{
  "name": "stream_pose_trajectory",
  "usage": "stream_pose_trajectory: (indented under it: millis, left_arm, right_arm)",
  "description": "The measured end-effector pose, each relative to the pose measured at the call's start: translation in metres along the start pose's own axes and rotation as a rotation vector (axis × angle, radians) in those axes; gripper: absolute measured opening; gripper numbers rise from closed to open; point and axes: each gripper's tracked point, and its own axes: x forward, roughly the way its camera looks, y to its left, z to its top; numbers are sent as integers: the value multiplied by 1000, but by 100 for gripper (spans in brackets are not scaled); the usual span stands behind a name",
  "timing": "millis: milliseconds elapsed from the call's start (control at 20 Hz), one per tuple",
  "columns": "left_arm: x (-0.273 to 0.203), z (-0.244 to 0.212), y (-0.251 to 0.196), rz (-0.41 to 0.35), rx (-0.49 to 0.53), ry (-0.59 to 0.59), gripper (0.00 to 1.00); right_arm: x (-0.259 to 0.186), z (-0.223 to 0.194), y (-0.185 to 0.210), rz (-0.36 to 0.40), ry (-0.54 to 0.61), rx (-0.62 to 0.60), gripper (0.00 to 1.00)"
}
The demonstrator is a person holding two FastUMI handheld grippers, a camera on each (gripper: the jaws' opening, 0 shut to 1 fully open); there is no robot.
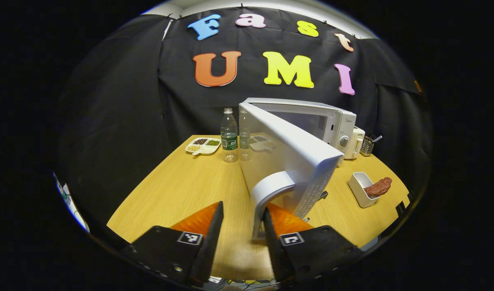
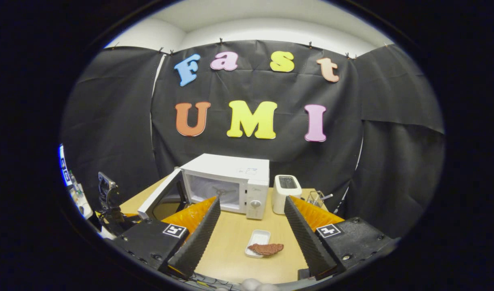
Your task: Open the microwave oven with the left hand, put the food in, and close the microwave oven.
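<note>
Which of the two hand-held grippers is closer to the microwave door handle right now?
Left. The left hand-held gripper has the door handle between its open fingers. The right hand-held gripper hangs back over the table, facing the dish of food.

A light wooden table [image 1: 182,190] fills the lower middle of the left gripper view — on it stand a microwave oven [image 1: 311,121], toaster [image 1: 355,142], water bottle [image 1: 229,135], divided snack plate [image 1: 203,146], wire holder [image 1: 367,146], and — lower right — a white dish [image 1: 360,189] with brown food [image 1: 378,187].
</note>
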Motion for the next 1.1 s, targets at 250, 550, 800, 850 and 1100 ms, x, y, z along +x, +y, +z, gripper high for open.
stream_pose_trajectory:
  millis: [250,550,800,850,1100]
  left_arm:
    - [-11,0,25,28,27,-3,97]
    - [-32,6,61,108,89,-26,97]
    - [-50,14,71,139,74,-28,97]
    - [-55,16,71,145,74,-30,96]
    - [-92,44,55,144,49,-51,97]
  right_arm:
    - [4,-6,6,5,6,10,100]
    - [11,-18,6,7,14,10,100]
    - [22,-60,-11,12,65,40,100]
    - [25,-74,-17,12,90,49,100]
    - [45,-157,-51,13,215,127,100]
